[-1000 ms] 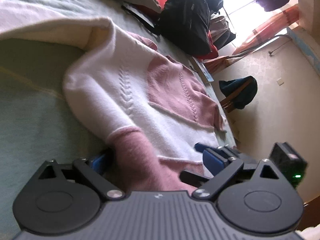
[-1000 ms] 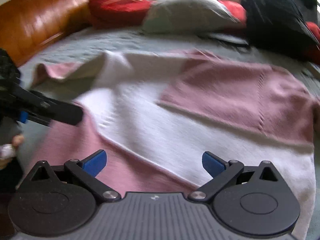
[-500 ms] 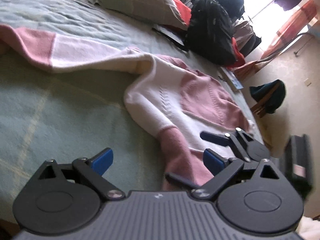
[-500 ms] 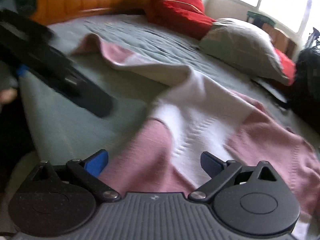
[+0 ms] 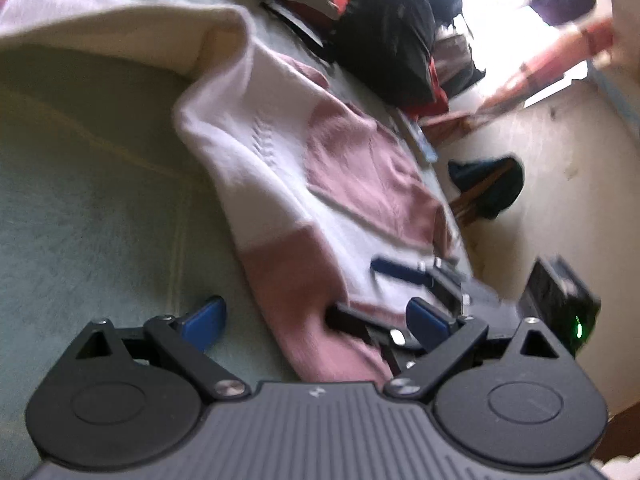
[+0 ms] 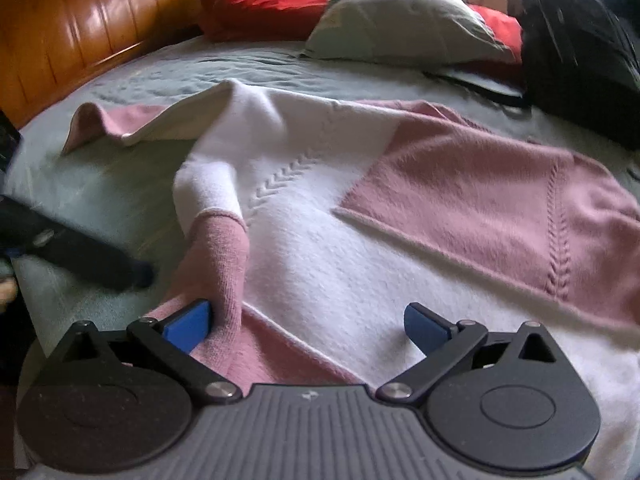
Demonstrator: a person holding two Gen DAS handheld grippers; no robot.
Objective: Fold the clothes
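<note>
Pink-and-white knitted sweater (image 6: 320,240) lies spread on the green bed cover (image 6: 120,184).
Both the left gripper (image 5: 316,316) and right gripper (image 6: 308,322) are wide open over its pink sleeve; a black backpack (image 6: 580,52) and pillows (image 6: 404,28) lie behind.

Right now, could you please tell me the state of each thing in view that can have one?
Sweater: spread on the bed, one sleeve folded over the front, the other stretched out sideways.
Left gripper: open, empty, above the sweater's lower edge.
Right gripper: open, pink cuff lying between its fingers, not clamped.
Grey pillow: lying on the bed.
Black backpack: slumped on the bed; whether zipped, cannot tell.
</note>
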